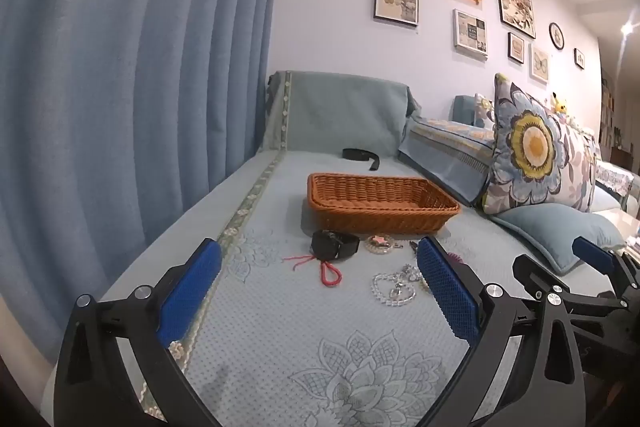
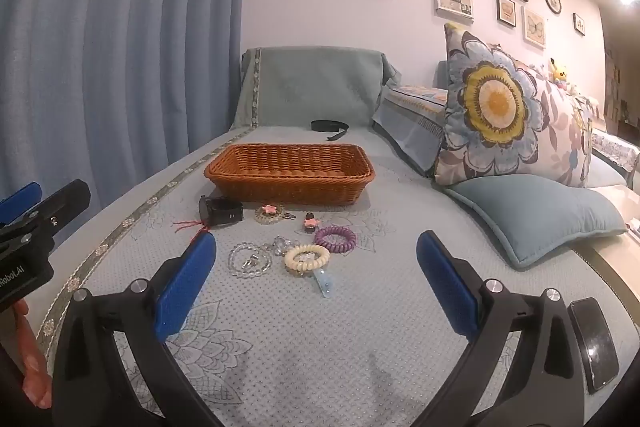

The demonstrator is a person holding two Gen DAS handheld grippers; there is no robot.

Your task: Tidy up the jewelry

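Observation:
An empty brown wicker basket [image 1: 380, 201] [image 2: 290, 167] stands on the pale blue couch cover. In front of it lie a black smartwatch [image 1: 334, 245] [image 2: 221, 211], a red cord [image 1: 320, 269], a pink star charm on a beaded ring [image 1: 380, 243] [image 2: 271, 213], a clear bead bracelet [image 1: 394, 287] [image 2: 248, 259], a cream coil band [image 2: 307, 257], a purple coil band [image 2: 335, 237] and a small pink charm [image 2: 310, 223]. My left gripper [image 1: 320, 283] is open and empty, short of the items. My right gripper [image 2: 316, 271] is open and empty, just before the coil bands.
A black strap [image 1: 360, 155] [image 2: 330, 127] lies behind the basket. A floral cushion [image 2: 508, 115] and a plain blue cushion [image 2: 536, 215] lie to the right. A blue curtain [image 1: 120, 87] hangs on the left. A dark phone [image 2: 594, 343] lies at the right edge.

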